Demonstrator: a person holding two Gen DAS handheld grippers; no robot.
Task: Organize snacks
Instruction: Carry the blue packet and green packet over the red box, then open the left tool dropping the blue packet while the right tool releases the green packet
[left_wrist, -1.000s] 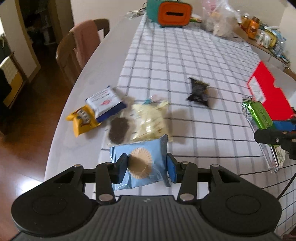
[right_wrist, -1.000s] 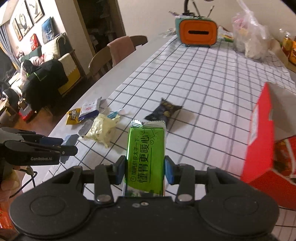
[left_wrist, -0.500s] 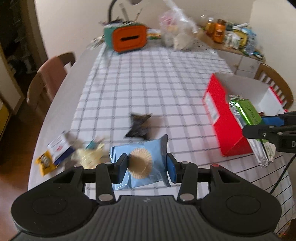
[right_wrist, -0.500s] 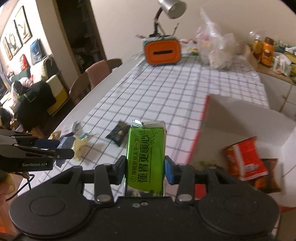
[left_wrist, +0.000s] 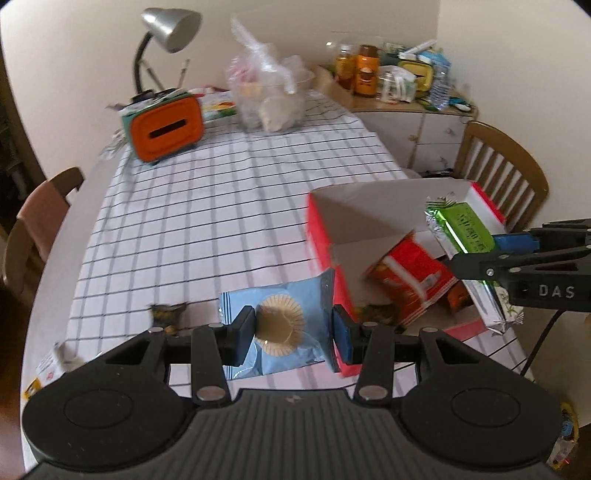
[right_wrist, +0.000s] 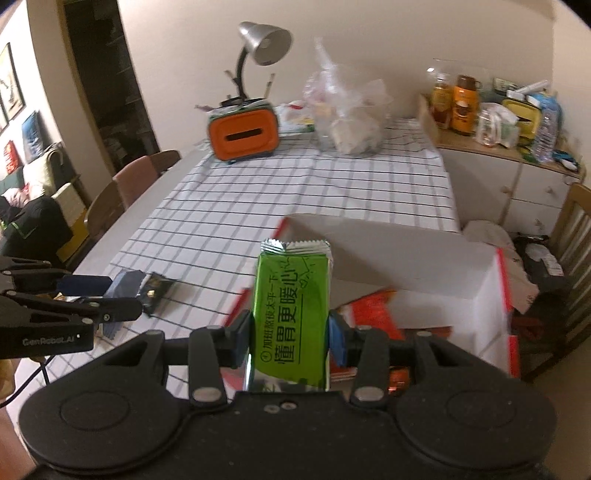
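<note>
The left gripper (left_wrist: 293, 328) tilts downward over the checked tablecloth (left_wrist: 207, 206), pads pinching a light blue cupcake packet (left_wrist: 280, 325) just beside the red box (left_wrist: 325, 236). The right gripper (right_wrist: 290, 334) also angles down, clamping a green snack bar (right_wrist: 291, 302) above the box's open top, where a red packet (left_wrist: 410, 273) lies. A dark wrapper (left_wrist: 166, 314) rests on the cloth

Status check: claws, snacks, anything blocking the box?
Left claw shut on blue snack pack. Right claw shut on green bar. Red box open, unobstructed.
</note>
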